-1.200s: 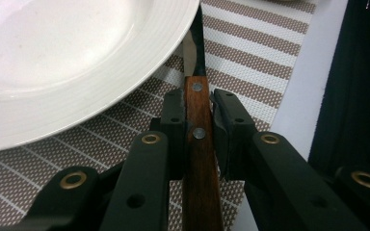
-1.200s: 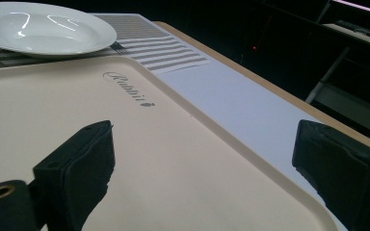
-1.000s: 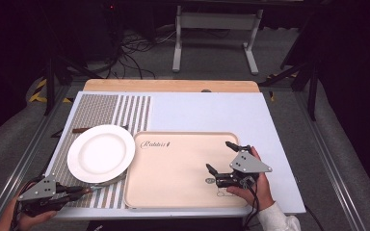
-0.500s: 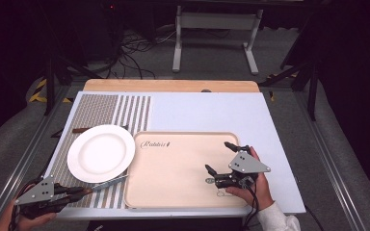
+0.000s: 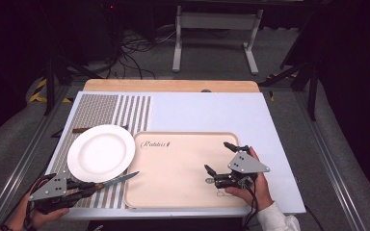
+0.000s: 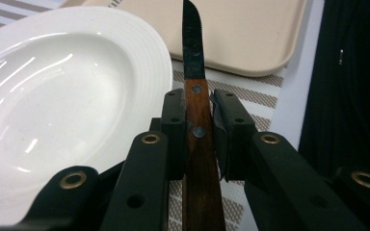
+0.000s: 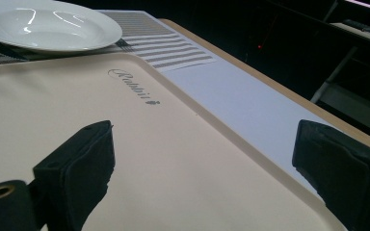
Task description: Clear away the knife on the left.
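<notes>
At the near left corner of the counter (image 5: pixel 212 108), the left tool (image 5: pixel 79 188) is clamped on a knife (image 5: pixel 110 181) by its brown wooden handle. In the left gripper view the two black jaws press on either side of that handle, just behind the point where the dark blade begins, and two rivets show on the wood between them. The knife lies roughly level, its blade pointing away from the hand toward the near left corner of the beige tray (image 5: pixel 183 192). From the high view the blade tip sits over the striped placemat (image 5: pixel 111 108), just beside the tray's left edge and just below the near rim of the white plate (image 5: pixel 101 152). The plate rests on the placemat, close against the tray's left side; in the left gripper view its ridged rim runs just to the left of the blade. The tray bears a line of script lettering near its far left corner. The right tool (image 5: pixel 217 166) is held over the right part of the tray, with the person's hand behind it at the tray's near right edge. Its jaws stand wide apart with nothing between them; in the right gripper view the tray's bare surface and its raised rim show in the gap.
</notes>
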A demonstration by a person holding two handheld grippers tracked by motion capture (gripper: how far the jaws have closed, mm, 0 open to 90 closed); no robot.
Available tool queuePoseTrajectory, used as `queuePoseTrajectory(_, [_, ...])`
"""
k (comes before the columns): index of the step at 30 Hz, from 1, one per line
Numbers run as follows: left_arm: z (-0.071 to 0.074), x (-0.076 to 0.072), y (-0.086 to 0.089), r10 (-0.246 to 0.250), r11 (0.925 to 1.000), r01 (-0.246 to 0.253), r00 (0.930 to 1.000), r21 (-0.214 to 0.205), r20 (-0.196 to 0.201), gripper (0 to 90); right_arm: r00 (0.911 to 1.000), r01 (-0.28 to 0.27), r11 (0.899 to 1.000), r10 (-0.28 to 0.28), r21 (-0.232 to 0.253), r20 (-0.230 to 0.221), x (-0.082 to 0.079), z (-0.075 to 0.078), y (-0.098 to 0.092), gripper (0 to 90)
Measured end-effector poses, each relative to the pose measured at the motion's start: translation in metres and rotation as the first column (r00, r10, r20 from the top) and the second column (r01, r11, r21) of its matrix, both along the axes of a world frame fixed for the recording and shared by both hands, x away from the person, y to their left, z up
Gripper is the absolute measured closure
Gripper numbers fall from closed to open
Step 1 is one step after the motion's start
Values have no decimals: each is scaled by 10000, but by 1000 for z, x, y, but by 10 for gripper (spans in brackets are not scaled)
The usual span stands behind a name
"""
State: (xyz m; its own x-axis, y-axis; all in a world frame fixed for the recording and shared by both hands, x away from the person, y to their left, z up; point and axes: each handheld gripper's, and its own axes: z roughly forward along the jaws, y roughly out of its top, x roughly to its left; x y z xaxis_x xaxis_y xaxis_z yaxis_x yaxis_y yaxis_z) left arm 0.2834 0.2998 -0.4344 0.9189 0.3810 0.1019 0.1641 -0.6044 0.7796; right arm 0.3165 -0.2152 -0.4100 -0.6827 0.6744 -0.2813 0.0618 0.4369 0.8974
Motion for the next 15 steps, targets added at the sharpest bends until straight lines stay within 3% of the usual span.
queuePoseTrajectory(15, [10,25,-51,-91,9999,88,9992,86,379,769,9999,147,9999,-147,46,42,-2,1,-2,85])
